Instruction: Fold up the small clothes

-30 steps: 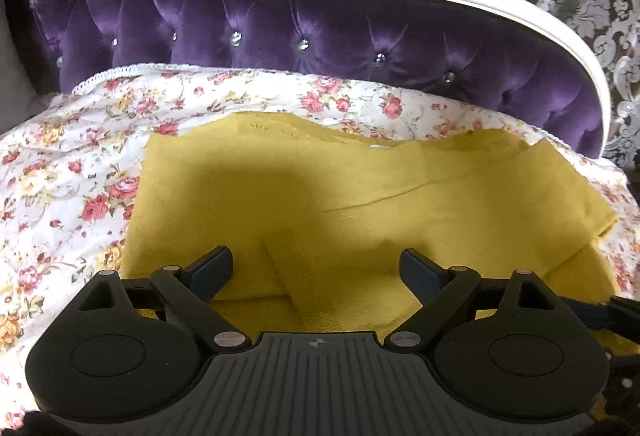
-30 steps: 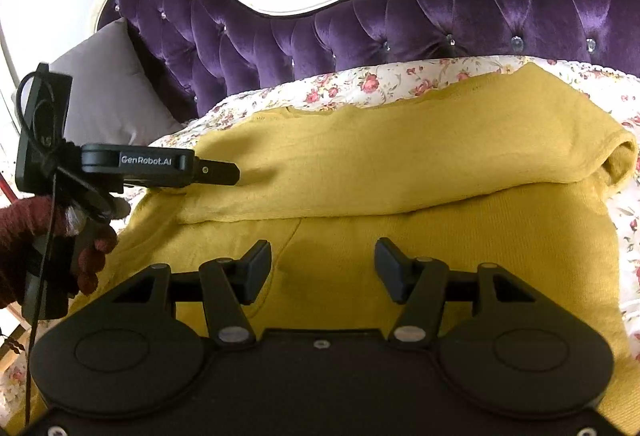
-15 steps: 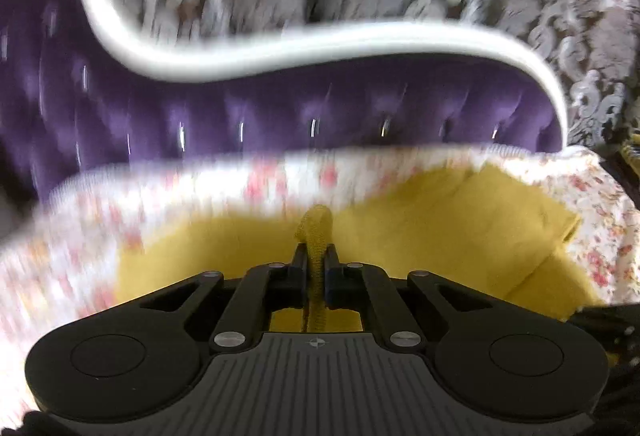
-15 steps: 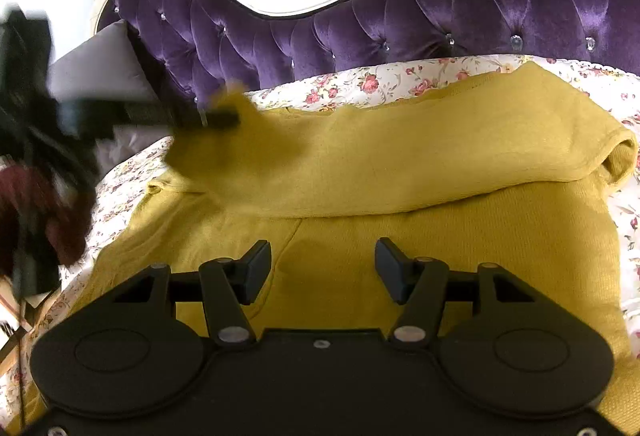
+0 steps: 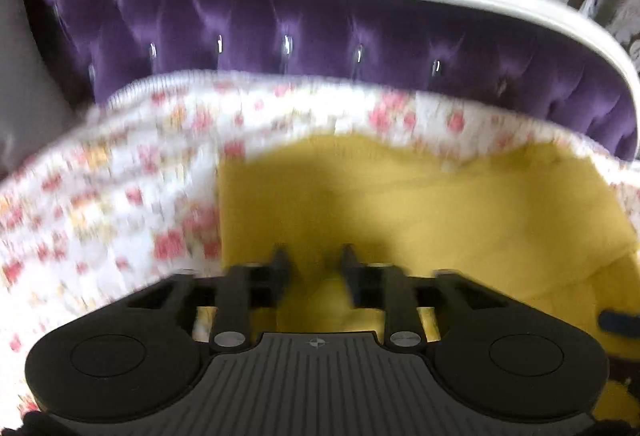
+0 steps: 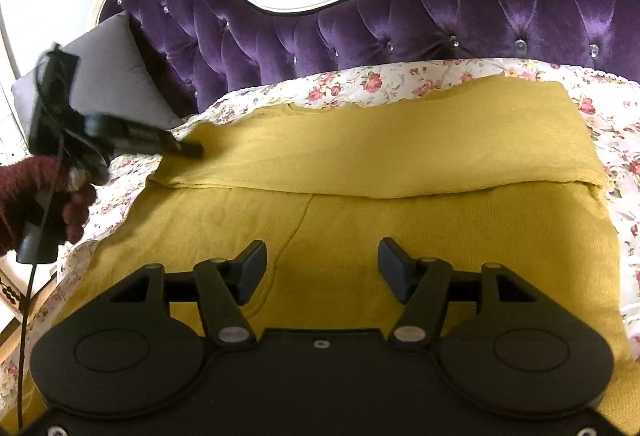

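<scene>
Mustard knit garment (image 6: 400, 164) blurs beneath my opening, empty left gripper (image 5: 314, 264) (right gripper (image 6: 322, 268) gapes empty too).

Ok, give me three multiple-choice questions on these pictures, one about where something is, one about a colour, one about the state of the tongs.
1. Where does the grey cushion lie?
A. At the headboard's left end
B. On top of the garment
C. Under the right tongs

2. What colour is the garment on the floral bedcover?
A. Purple
B. Mustard yellow
C. Grey

3. How do the right tongs stand?
A. Shut on the cushion
B. Shut on the garment
C. Open over the garment, gripping nothing

Answers: 1 A, it rests against the purple headboard at the left; 2 B, the knit is yellow throughout; 3 C, a clear gap shows bare fabric between the fingers.
</scene>
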`<act>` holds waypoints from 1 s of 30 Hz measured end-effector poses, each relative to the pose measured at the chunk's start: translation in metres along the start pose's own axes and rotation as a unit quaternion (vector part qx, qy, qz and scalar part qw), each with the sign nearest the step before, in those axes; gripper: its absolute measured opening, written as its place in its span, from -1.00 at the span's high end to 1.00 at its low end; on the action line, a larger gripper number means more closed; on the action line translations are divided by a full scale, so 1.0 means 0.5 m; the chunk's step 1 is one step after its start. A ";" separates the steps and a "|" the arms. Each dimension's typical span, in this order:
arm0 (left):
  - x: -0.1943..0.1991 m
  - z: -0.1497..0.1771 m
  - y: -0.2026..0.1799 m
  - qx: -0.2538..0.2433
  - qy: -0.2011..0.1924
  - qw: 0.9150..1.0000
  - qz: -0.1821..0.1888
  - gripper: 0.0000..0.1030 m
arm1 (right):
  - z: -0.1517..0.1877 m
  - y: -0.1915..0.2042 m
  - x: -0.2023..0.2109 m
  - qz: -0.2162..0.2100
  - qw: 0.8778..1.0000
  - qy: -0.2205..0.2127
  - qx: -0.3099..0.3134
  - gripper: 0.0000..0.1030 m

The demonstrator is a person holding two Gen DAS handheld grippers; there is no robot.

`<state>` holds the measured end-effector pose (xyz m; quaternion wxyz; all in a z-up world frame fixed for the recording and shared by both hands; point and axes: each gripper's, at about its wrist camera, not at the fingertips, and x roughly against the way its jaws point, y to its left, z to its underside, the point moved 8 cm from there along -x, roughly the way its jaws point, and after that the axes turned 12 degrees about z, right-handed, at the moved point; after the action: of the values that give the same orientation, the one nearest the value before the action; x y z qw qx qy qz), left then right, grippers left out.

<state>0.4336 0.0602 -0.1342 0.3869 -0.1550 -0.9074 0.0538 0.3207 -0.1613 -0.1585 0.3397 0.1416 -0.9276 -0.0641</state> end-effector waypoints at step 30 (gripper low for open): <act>0.301 0.293 -0.143 0.014 -0.034 0.999 -0.012 -0.67 | 0.017 0.065 -0.010 0.020 0.994 0.024 0.106 -0.99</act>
<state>0.2132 0.0444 -0.1173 0.3583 -0.1368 -0.9211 0.0669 0.3116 -0.1289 -0.1612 0.3456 0.1600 -0.9235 0.0447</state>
